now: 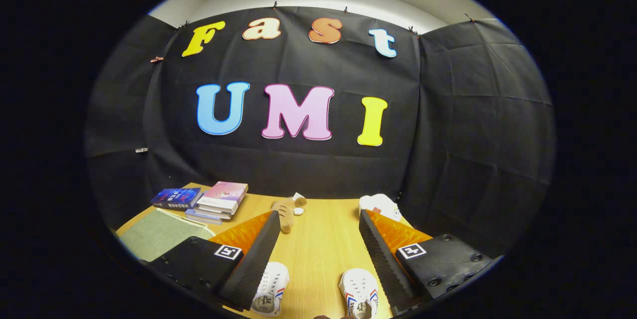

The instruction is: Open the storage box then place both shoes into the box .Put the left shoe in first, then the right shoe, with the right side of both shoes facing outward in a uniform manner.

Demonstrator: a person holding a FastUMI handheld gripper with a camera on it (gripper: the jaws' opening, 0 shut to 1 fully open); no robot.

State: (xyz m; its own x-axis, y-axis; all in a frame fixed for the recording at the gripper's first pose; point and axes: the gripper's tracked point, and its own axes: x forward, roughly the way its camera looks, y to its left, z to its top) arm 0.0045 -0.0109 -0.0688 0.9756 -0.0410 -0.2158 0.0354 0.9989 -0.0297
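Observation:
Two white canvas shoes with red and blue stripes stand on the wooden table [318,254], toes pointing away from me. One shoe [270,287] sits by my left finger [256,254], partly hidden under it. The other shoe [359,293] sits just inside my right finger [379,254]. My gripper [318,219] hangs above them, open wide, with nothing between its fingers. A white object [380,206] lies beyond the right fingertip; I cannot tell what it is.
A stack of books [219,202] and a dark book [176,198] lie at the far left, with a green mat [159,234] in front of them. A small tan plush toy [287,212] lies in the middle, beyond the fingertips.

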